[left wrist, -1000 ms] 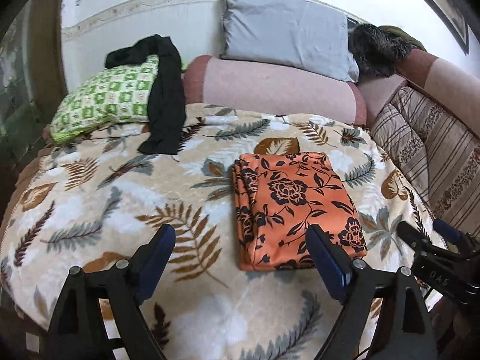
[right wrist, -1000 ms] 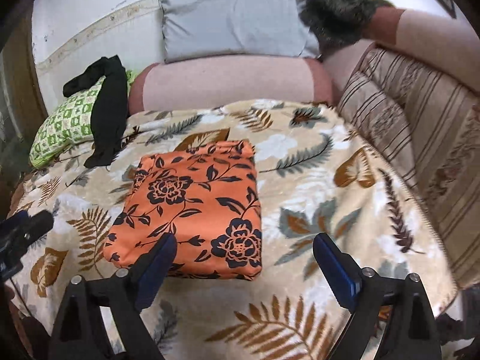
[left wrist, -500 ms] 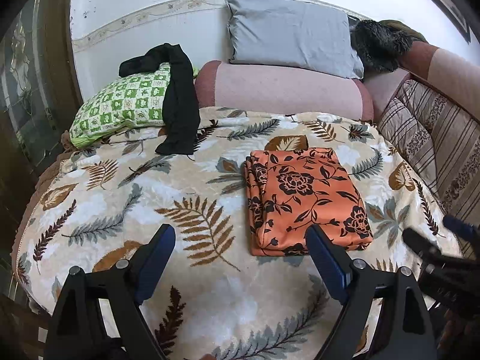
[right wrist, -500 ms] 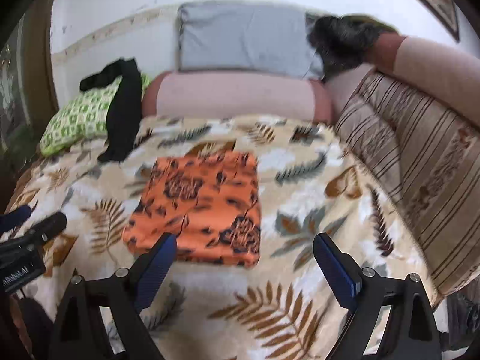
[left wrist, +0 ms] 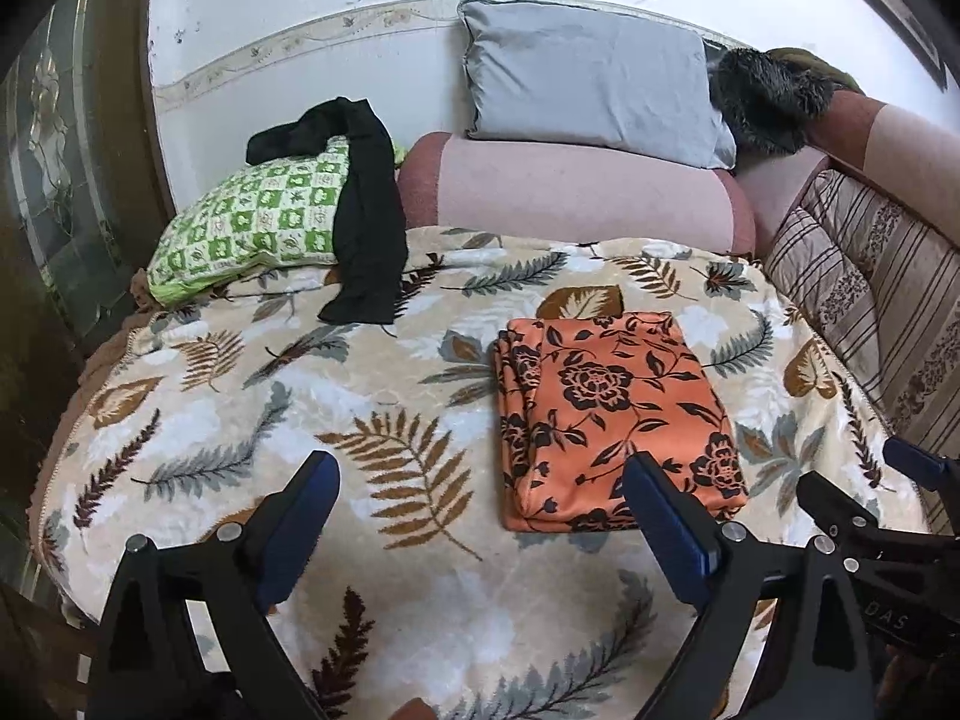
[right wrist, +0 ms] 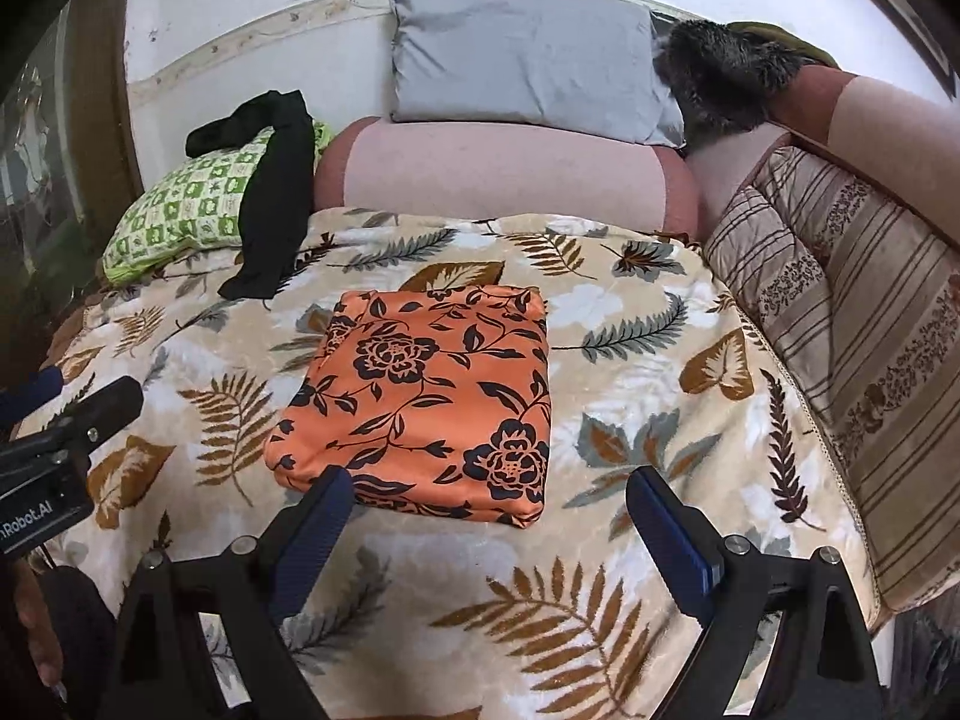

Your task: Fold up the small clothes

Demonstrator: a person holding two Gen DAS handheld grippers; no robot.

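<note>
Folded orange floral cloth (left wrist: 612, 414) lies flat mid-blanket (left wrist: 240, 420). Left gripper (left wrist: 480, 516) and right gripper (right wrist: 486, 531) hover spread wide, holding nothing. Beyond it: black garment (left wrist: 366, 222) draped over green checkered pillow (left wrist: 252, 222), grey pillow (left wrist: 588, 90) behind.

Legible markings, two items. Item one: pale capitals "DAS", a fragment cut off at its left end, on the black body of the right gripper (left wrist: 894, 552) where it enters the lower right edge of the left wrist view. Item two: white lettering "nRobot.AI", its first characters cut off by the frame edge, on the black body of the left gripper (right wrist: 45, 468) at the left edge of the right wrist view. No other text, number or label is readable.
</note>
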